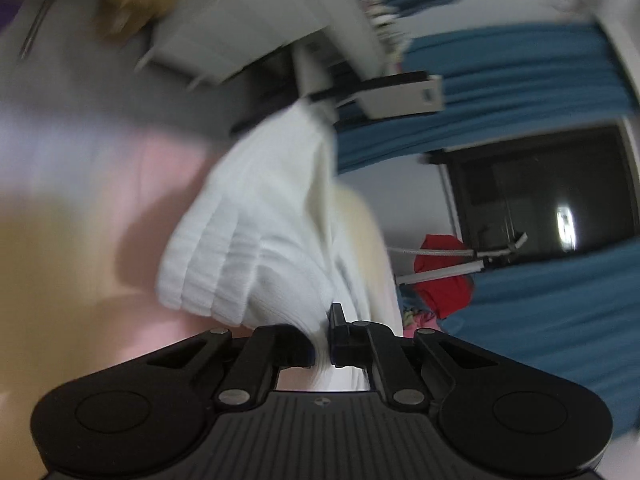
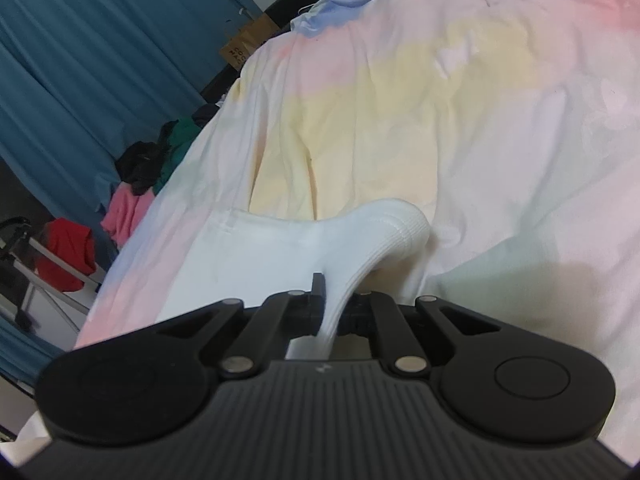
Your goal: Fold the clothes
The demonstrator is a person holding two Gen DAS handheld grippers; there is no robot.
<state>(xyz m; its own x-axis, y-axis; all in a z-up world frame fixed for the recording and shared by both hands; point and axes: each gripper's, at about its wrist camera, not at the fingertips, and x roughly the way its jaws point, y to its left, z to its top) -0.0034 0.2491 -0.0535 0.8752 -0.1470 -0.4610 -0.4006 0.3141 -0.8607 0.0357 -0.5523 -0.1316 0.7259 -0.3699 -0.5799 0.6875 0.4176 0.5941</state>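
Observation:
A white ribbed garment [image 1: 256,216] hangs bunched in front of my left gripper [image 1: 320,340], which is shut on its lower edge. The left wrist view is blurred and tilted. In the right wrist view the same white garment [image 2: 280,252] lies partly on a pastel bedspread [image 2: 440,120], with a ribbed fold rising into my right gripper [image 2: 332,312], which is shut on it. Cloth hides both grippers' fingertips.
Blue curtains [image 2: 80,60] hang along the wall. A heap of red, pink, green and black clothes [image 2: 132,184] lies beside the bed. A dark window [image 1: 540,192] and a red garment on a rack [image 1: 440,276] show at the right of the left wrist view.

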